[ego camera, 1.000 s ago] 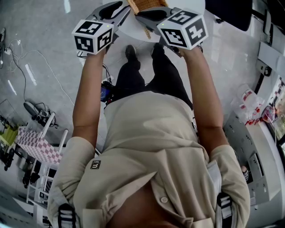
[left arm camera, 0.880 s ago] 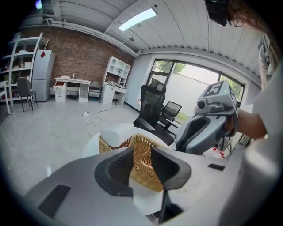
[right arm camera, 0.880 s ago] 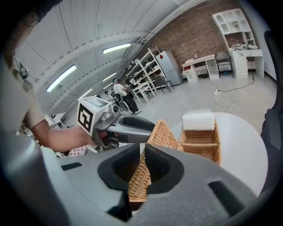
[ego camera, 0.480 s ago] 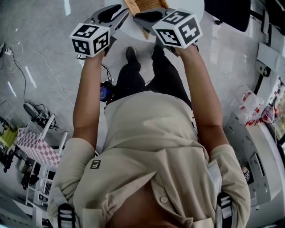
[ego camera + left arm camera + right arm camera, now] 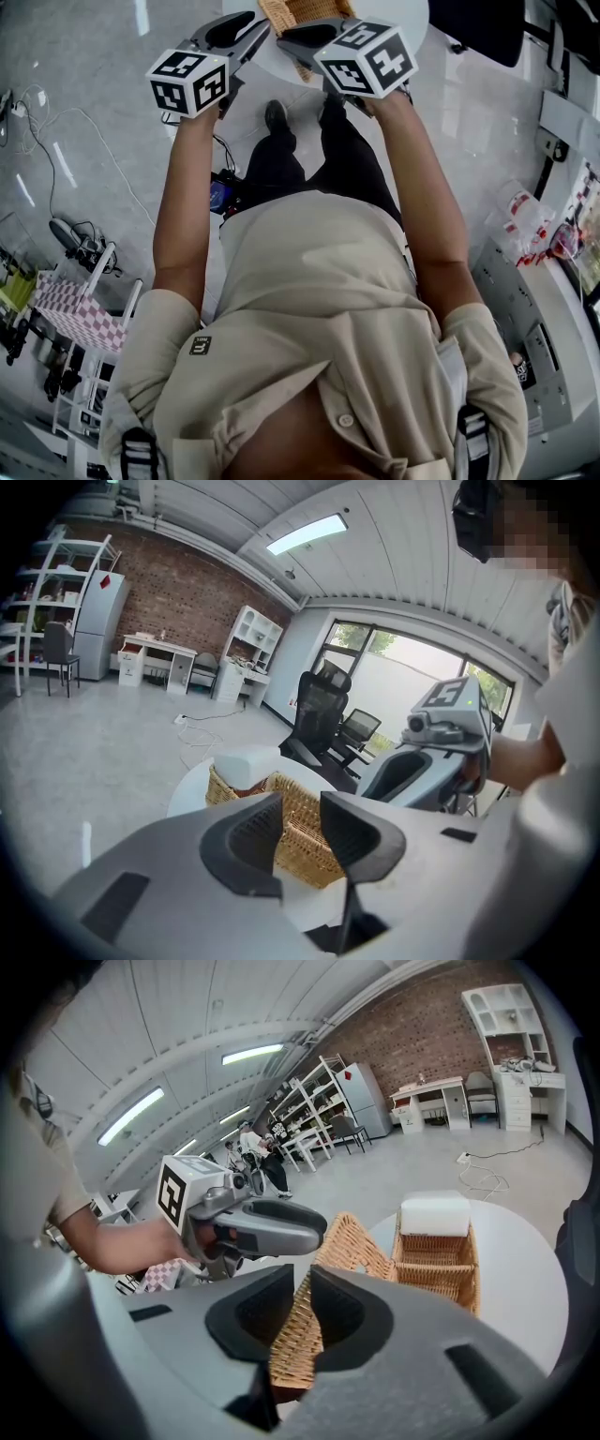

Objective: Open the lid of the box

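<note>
Table (image 5: 525, 1279) is carrying the wicker box (image 5: 436, 1260) | its lid (image 5: 352, 1241) is standing tilted up at the box's side | your right gripper (image 5: 300, 1283) is pinching the lid's edge, its jaws having just been opening | your left gripper (image 5: 300, 808) is hovering alongside, jaws apart, gripping nothing.

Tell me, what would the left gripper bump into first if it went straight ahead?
Probably the wicker box, seen between the left gripper's open jaws, though the depth is hard to judge.
</note>
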Tool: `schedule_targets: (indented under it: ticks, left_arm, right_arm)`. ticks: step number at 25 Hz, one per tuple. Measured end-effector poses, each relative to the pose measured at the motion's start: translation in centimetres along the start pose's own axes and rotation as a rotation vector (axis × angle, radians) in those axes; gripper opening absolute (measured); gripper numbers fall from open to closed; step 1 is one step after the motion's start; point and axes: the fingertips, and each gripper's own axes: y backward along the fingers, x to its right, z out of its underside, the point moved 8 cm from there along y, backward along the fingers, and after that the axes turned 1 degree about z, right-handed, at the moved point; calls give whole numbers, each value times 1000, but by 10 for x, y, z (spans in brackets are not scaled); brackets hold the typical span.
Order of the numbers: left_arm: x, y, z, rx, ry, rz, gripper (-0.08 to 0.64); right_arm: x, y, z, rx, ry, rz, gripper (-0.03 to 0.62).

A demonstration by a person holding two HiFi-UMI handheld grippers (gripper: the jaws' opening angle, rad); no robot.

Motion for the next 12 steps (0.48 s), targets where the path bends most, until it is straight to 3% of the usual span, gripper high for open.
schedule_targets:
  ticks: [12]
  left_arm:
    - [2,2,8,-61,-25,-21,101]
  right_arm:
    - [-1,-4,7,-10,-11,5,77]
